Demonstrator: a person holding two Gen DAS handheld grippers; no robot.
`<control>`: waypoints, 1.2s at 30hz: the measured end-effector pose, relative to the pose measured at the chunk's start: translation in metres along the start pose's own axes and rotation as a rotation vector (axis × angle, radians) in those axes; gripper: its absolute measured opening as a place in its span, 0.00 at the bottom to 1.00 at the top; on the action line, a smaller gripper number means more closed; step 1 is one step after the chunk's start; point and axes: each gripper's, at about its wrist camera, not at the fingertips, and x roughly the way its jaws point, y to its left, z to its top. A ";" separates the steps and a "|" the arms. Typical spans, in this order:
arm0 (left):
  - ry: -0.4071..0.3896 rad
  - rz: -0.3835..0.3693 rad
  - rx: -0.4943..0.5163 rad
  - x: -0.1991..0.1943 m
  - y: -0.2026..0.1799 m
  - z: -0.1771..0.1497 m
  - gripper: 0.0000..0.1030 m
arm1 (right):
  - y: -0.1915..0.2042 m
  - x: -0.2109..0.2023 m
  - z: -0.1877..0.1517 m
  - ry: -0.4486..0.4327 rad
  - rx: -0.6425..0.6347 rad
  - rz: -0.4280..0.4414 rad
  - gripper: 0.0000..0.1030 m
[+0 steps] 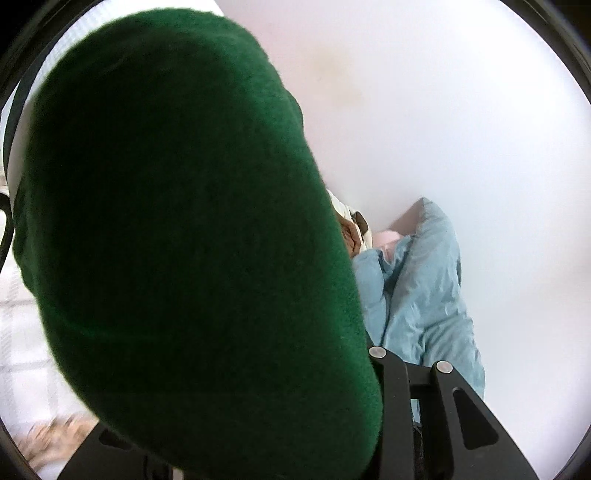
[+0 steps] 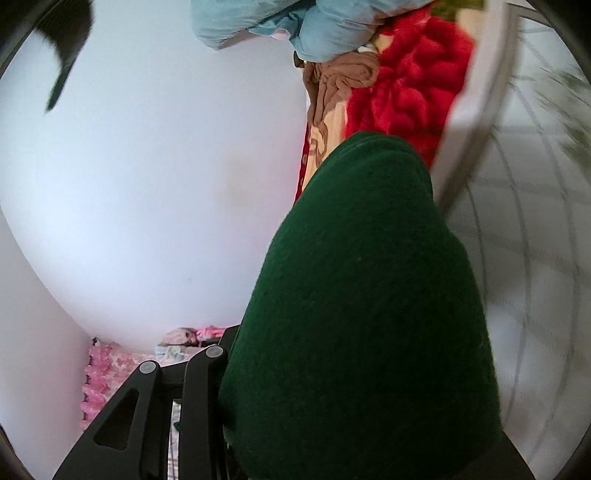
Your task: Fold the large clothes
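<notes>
A dark green fleece garment (image 1: 177, 229) fills the left of the left wrist view and drapes over my left gripper (image 1: 373, 369), which is shut on it. Only the right finger's frame (image 1: 447, 406) shows. In the right wrist view the same green garment (image 2: 362, 302) covers my right gripper (image 2: 225, 369), which is shut on it; the left finger's frame (image 2: 147, 402) shows. Both grippers hold the garment lifted above a white table (image 2: 129, 184). The fingertips are hidden by cloth.
A light blue garment (image 1: 417, 288) lies on the white table (image 1: 443, 129). A pile of clothes lies at the table's far side: light blue (image 2: 295, 26), tan (image 2: 340, 81), red fluffy (image 2: 406, 81). Pink cloth (image 2: 110, 369) lies low. Tiled floor (image 2: 535, 221) at right.
</notes>
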 end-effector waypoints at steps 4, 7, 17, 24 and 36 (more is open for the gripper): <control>0.004 0.014 0.014 0.057 0.017 0.015 0.30 | -0.026 0.042 0.038 0.013 -0.013 -0.012 0.37; 0.017 0.024 0.048 0.072 0.030 0.013 0.30 | -0.058 0.065 0.050 0.046 -0.017 -0.035 0.37; 0.191 0.170 -0.050 0.031 0.081 -0.042 0.53 | -0.125 0.049 0.027 0.165 0.073 -0.274 0.61; 0.221 0.309 0.014 -0.010 0.072 -0.055 0.78 | -0.103 0.021 0.003 0.223 -0.011 -0.542 0.90; 0.133 0.686 0.670 -0.056 -0.070 -0.032 0.99 | 0.075 -0.019 -0.103 0.179 -0.751 -1.174 1.00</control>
